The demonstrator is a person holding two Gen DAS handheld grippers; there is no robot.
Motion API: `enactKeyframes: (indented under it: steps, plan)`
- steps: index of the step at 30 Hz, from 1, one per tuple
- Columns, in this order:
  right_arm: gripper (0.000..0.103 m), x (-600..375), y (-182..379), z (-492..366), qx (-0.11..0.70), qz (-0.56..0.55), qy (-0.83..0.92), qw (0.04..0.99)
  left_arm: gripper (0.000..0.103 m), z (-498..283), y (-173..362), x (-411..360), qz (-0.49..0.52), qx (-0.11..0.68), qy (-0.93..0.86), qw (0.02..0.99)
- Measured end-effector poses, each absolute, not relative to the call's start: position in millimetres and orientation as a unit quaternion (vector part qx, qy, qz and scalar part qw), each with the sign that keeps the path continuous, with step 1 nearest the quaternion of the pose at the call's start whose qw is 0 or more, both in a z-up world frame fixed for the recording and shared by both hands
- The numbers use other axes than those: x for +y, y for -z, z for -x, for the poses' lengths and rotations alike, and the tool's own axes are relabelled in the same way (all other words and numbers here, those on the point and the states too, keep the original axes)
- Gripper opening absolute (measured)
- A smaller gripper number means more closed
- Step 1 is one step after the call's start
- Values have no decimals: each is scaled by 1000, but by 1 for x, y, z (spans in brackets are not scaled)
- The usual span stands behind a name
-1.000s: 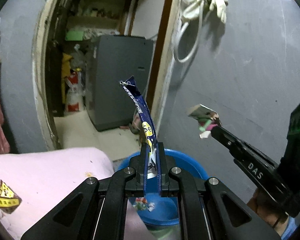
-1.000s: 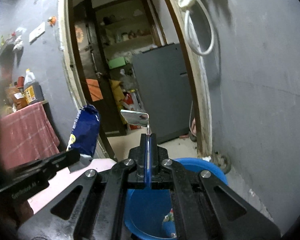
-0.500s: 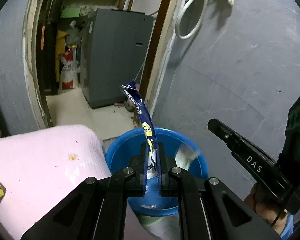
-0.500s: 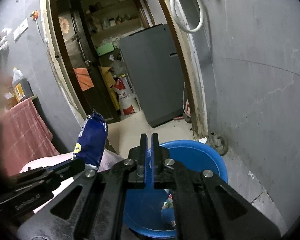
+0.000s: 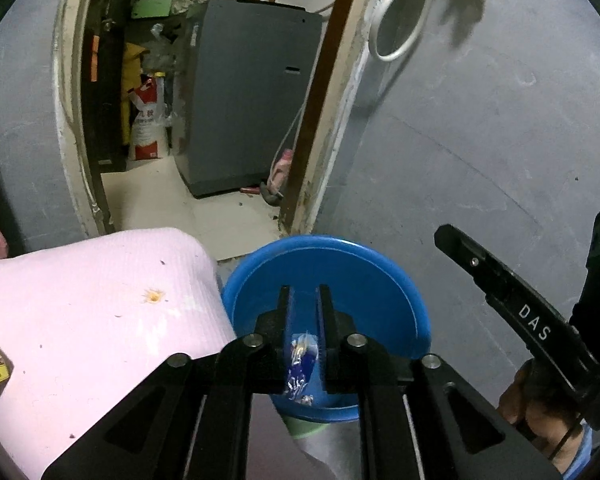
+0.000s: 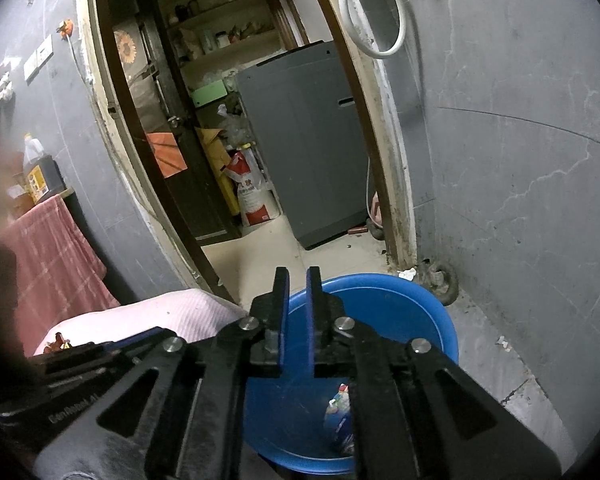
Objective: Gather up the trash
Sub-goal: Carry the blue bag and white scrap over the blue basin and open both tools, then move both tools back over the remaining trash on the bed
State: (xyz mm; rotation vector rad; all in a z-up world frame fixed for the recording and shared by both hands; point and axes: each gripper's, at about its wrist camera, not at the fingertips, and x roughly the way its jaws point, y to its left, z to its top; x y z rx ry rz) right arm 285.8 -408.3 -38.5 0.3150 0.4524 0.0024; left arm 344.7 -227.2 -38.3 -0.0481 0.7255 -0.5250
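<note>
Hovering over the blue tub [image 5: 380, 280], left gripper [image 5: 304, 296] & right gripper [image 6: 297, 280] jaws just eased apart, both empty; wrapper [image 5: 300, 364] lying in tub.

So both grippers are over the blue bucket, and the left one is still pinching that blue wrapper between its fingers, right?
Not quite. Both grippers are over the blue bucket, but the left gripper no longer pinches the blue wrapper. Its jaws have just been opening with nothing between them, and the left wrist view shows the wrapper down inside the bucket. The right gripper is empty too.
</note>
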Motion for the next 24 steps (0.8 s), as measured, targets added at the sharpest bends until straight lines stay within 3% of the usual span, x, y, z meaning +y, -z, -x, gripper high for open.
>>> enactKeyframes:
  steps: [3,8,12,15,17,20,22,24]
  plan:
    - [20,-407,36,-284,216,-157,-2,964,28,-341,33,-216,37,340,244,907]
    - [29,-401,31,-282,203,-158,-7,966,30,-340,20,-198,47,330,223,916]
    - [39,-391,25,-280,187,-155,-14,970,43,-336,10,-182,55,313,204,926]
    - [52,-380,20,-277,174,-148,-21,973,55,-330,3,-166,62,298,186,934]
    - [70,-372,17,-275,165,-145,-26,975,60,-326,-1,-156,64,289,174,939]
    - [84,-362,12,-274,152,-140,-34,978,71,-319,-8,-138,64,273,149,948]
    - [92,-354,9,-272,141,-137,-41,980,86,-313,-11,-126,67,259,132,954]
    - [99,-347,8,-273,136,-135,-46,980,92,-308,-15,-115,72,243,115,960]
